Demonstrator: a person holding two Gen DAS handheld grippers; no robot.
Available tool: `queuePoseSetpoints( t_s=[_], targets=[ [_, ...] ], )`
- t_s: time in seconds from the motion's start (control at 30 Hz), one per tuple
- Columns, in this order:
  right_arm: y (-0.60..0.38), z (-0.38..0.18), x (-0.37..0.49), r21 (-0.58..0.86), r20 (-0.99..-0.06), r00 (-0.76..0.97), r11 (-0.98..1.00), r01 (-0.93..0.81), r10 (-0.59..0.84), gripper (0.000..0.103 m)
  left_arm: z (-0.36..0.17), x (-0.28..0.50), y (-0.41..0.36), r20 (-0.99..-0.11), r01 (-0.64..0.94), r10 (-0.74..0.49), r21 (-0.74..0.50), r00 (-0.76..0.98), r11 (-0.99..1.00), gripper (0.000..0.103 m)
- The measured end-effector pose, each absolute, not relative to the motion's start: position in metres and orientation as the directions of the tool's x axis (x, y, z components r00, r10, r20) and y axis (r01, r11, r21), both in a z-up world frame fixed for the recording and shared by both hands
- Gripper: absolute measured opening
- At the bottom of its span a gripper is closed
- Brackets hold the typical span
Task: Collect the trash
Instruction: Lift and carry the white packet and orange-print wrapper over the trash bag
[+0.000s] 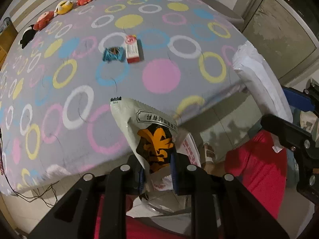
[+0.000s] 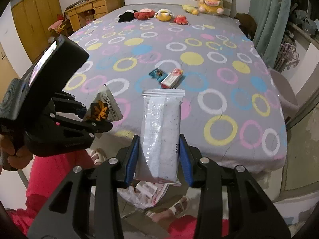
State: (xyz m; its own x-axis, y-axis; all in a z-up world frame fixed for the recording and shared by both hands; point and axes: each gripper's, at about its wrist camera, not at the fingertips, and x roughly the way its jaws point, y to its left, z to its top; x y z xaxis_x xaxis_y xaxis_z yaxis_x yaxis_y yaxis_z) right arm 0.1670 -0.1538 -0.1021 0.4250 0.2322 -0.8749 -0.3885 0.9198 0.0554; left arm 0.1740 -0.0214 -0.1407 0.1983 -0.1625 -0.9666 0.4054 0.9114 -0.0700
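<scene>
My left gripper (image 1: 157,171) is shut on a pale wrapper with an orange and black print (image 1: 147,131), held past the bed's near edge; it also shows in the right wrist view (image 2: 103,107). My right gripper (image 2: 159,157) is shut on a white speckled snack packet (image 2: 161,131), held upright past the bed's edge; it shows at the right of the left wrist view (image 1: 259,77). On the bed lie a blue crumpled wrapper (image 1: 112,54) (image 2: 157,73) and a red and white small box (image 1: 133,48) (image 2: 171,77), side by side.
The bed has a grey sheet with coloured rings (image 2: 219,75). Several plush toys (image 2: 153,14) sit near the headboard. A clear plastic bag with trash (image 2: 145,195) hangs below the grippers over the floor. A wooden desk (image 2: 89,10) stands at the left and a curtain (image 2: 269,20) at the right.
</scene>
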Motion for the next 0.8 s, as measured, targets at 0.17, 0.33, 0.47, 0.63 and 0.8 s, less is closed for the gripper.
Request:
queuePoseSetpoints(
  t_s=[0.17,0.33,0.47,0.63,0.8],
  targets=[
    [-0.152,-0.112,0.143,0.07,-0.883,0.406,0.922,-0.382,0.236,0.039,-0.162,0.147,-0.028,-0.974,0.423,-0.145,-0.059,0.173,0.904,0.021],
    [-0.153,-0.12,0.126,0.082,-0.889,0.393,0.927,-0.366,0.234,0.039,-0.177,0.131,-0.03,-0.976,0.422,-0.141,-0.059,0.165,0.905,0.021],
    [-0.152,-0.133,0.115,0.093,-0.902,0.365,0.929,-0.358,0.231,0.039,-0.19,0.125,-0.03,-0.976,0.425,-0.157,-0.081,0.148,0.902,0.021],
    [-0.149,-0.155,0.105,0.113,-0.916,0.325,0.93,-0.35,0.234,0.039,-0.209,0.12,-0.031,-0.98,0.424,-0.15,-0.081,0.133,0.902,0.021],
    [-0.145,-0.177,0.101,0.123,-0.929,0.29,0.931,-0.344,0.23,0.039,-0.234,0.12,-0.027,-0.985,0.415,-0.144,-0.092,0.094,0.905,0.021]
  ],
)
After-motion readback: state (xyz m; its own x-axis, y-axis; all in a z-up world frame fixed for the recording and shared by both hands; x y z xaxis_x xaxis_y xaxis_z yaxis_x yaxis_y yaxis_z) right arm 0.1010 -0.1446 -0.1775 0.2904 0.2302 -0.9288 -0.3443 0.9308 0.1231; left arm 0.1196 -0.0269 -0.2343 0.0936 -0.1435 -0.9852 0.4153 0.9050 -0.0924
